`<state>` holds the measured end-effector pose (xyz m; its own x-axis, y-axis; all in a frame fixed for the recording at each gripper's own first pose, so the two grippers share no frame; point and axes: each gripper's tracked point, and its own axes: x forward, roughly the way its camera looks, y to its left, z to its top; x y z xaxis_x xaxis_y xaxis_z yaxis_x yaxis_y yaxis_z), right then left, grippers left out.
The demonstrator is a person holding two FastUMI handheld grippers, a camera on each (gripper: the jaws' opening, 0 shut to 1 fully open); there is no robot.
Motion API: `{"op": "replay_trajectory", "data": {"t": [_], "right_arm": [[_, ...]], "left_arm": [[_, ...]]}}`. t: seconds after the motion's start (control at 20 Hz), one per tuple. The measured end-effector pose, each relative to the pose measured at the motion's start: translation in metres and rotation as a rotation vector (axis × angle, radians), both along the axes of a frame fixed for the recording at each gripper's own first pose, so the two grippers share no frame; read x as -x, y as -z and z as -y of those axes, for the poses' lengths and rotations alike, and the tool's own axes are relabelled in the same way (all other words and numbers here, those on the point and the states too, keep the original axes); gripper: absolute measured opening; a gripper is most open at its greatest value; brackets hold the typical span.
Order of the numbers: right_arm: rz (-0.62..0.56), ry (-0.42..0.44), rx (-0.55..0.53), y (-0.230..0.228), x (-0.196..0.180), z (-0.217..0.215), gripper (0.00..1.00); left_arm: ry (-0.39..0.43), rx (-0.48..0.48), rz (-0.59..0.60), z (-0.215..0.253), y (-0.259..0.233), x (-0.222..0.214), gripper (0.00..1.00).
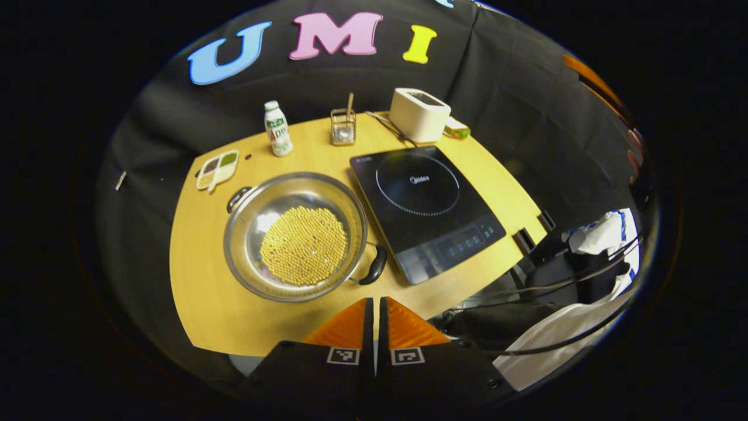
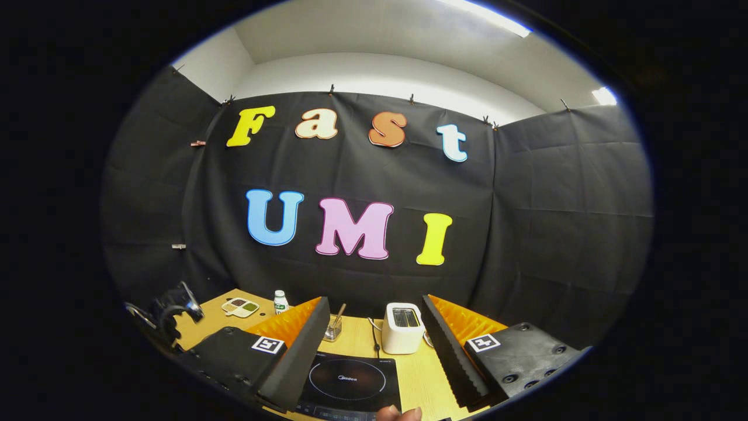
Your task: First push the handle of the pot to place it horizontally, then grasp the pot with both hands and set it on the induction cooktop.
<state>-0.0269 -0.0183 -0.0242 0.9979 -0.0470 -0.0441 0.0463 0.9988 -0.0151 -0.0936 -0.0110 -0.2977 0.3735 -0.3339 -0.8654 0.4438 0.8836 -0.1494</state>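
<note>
In the left gripper view, the left gripper (image 1: 374,327) hung above the near edge of the counter (image 1: 234,316), its jaws drawn nearly together with only a thin slit between them and nothing held. Just beyond its tips sat the pot (image 1: 296,235), a wide shallow metal pan with a round heap of small yellow beans (image 1: 304,245) in its middle. The pot's dark handle (image 1: 374,265) stuck out at its near right side, close to the front corner of the induction cooktop (image 1: 426,210), and a small metal loop handle (image 1: 236,199) showed on the far left rim. The pot stood on the counter beside the cooktop, left of it (not on it), and the cooktop's glass top was bare.

Farther back on the counter lay a small divided dish (image 1: 217,169) with dark and green fillings, then a white bottle (image 1: 278,128) standing upright, a little glass holder (image 1: 343,126) with a stick in it, and a white toaster (image 1: 419,114) behind the cooktop. To the right, past the counter's edge, hung some cables and white cloth.

In the right gripper view, the right gripper (image 2: 374,351) was held higher and level, its jaws spread wide and empty. Between them showed the cooktop (image 2: 350,380), the toaster (image 2: 402,327) and the glass holder (image 2: 333,328); the bottle (image 2: 281,302) and the divided dish (image 2: 239,306) lay off to the left. A fingertip (image 2: 399,414) peeked in at the bottom edge.
</note>
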Motion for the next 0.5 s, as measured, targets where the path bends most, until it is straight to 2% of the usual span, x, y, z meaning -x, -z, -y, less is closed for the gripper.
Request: {"op": "replay_trajectory", "data": {"t": [0.3, 0.5], "right_arm": [[-0.017, 0.032, 0.002, 0.004, 0.004, 0.013, 0.97], [-0.031, 0.062, 0.022, 0.011, 0.007, 0.025, 0.98]], "left_arm": [[-0.014, -0.050, -0.154, -0.009, 0.067, -0.011, 0.05], [-0.018, -0.082, -0.202, -0.010, 0.091, -0.022, 0.05]]}}
